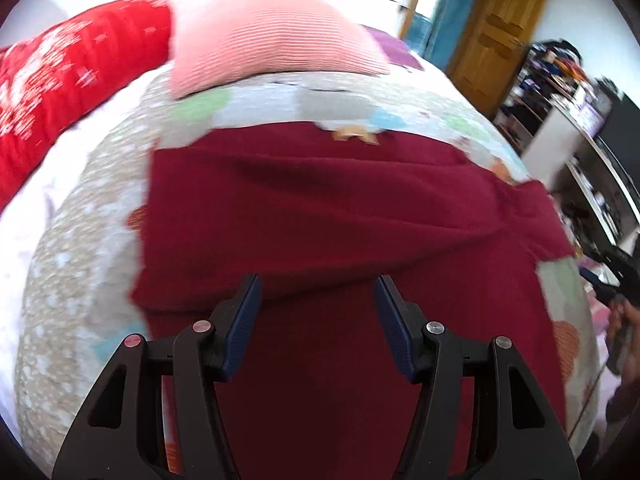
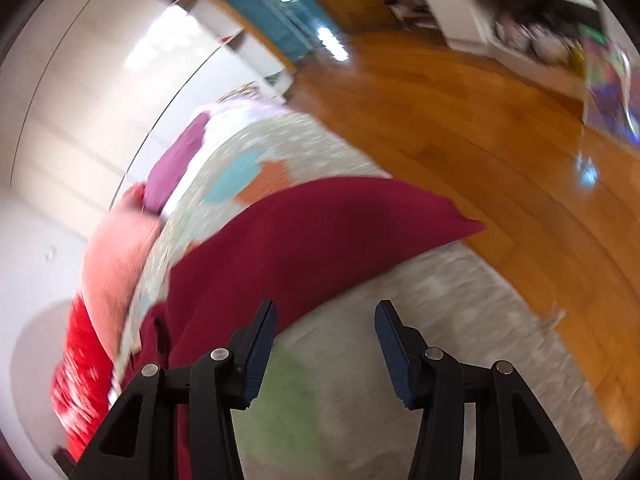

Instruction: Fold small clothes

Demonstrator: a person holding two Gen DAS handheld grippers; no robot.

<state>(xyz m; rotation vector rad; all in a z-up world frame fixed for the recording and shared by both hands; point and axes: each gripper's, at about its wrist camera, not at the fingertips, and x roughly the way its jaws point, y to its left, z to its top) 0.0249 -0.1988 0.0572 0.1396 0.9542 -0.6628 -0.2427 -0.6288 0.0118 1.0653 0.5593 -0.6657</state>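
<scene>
A dark red garment [image 1: 320, 208] lies spread on a patterned bedspread [image 1: 80, 240], with a fold ridge across its middle. My left gripper [image 1: 318, 284] is open and empty just above the garment's near part. In the right wrist view the same garment [image 2: 312, 232] lies to the left, one corner pointing toward the bed's edge. My right gripper [image 2: 326, 312] is open and empty over the bedspread [image 2: 360, 380], beside the garment's edge. In the left wrist view the right gripper [image 1: 620, 280] shows at the far right, its jaws hidden.
A pink pillow [image 1: 272, 36] and a red patterned pillow [image 1: 60, 76] lie at the head of the bed. A wooden floor [image 2: 480, 140] runs along the bed's right side. Cluttered shelves [image 1: 568, 92] and a wooden door [image 1: 500, 28] stand beyond.
</scene>
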